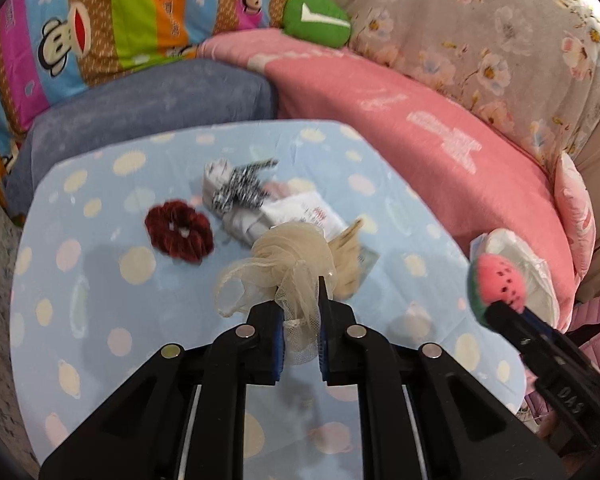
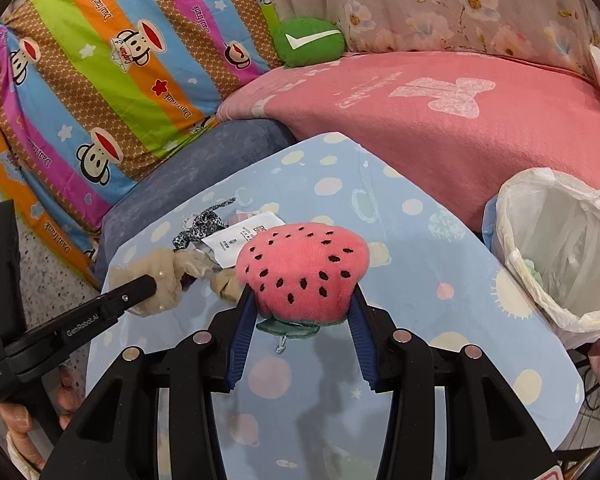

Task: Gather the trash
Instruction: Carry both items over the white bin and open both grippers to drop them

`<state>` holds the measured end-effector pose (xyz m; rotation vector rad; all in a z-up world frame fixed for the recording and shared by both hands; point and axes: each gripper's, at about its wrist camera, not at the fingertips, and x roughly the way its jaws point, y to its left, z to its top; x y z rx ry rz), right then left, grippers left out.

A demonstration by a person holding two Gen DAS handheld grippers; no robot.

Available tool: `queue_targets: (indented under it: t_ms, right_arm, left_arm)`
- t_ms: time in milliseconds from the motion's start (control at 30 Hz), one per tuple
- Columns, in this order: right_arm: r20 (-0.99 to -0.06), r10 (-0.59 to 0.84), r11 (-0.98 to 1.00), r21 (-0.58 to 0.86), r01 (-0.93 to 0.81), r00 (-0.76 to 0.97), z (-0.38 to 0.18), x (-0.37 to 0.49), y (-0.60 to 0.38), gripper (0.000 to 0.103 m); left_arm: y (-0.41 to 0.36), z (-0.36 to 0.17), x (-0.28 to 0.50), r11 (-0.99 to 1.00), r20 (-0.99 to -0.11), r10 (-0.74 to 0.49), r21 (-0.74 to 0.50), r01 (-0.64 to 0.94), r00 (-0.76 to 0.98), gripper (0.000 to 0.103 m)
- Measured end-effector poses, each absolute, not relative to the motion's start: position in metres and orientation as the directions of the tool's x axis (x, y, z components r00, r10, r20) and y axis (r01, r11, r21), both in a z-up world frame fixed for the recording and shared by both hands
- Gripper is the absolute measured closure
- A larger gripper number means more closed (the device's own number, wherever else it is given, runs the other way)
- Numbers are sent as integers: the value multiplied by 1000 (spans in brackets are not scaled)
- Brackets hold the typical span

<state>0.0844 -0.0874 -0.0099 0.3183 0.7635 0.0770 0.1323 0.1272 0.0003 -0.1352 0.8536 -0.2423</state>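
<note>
left gripper clamps beige mesh scrunchie | right gripper grips watermelon plush

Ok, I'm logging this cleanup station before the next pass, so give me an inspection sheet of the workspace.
Surface: pale blue dotted table, partly cluttered.
Job's things: cream mesh scrunchie; watermelon plush; lined bin at the table's right edge, something pale green inside.
Clutter: dark red scrunchie, leopard-print bow, white packet.
Grippers: left gripper shut on the cream mesh scrunchie; right gripper shut on the watermelon plush.
Cables: nothing seen.
Surroundings: pink blanket, striped cartoon pillow, green cushion.
</note>
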Motion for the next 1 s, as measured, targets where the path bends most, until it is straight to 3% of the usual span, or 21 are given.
queue_targets:
  t_ms: [433, 1000]
  right_arm:
    - [-596, 83, 954, 279, 109, 799, 41, 75, -146, 59]
    - [-627, -127, 896, 260, 360, 769, 21, 46, -286, 59]
  left_arm:
    - [28, 66, 128, 906, -634, -416, -223, 361, 652, 91]
    - [-138, 58, 131, 761, -650, -598, -276, 587, 470, 90]
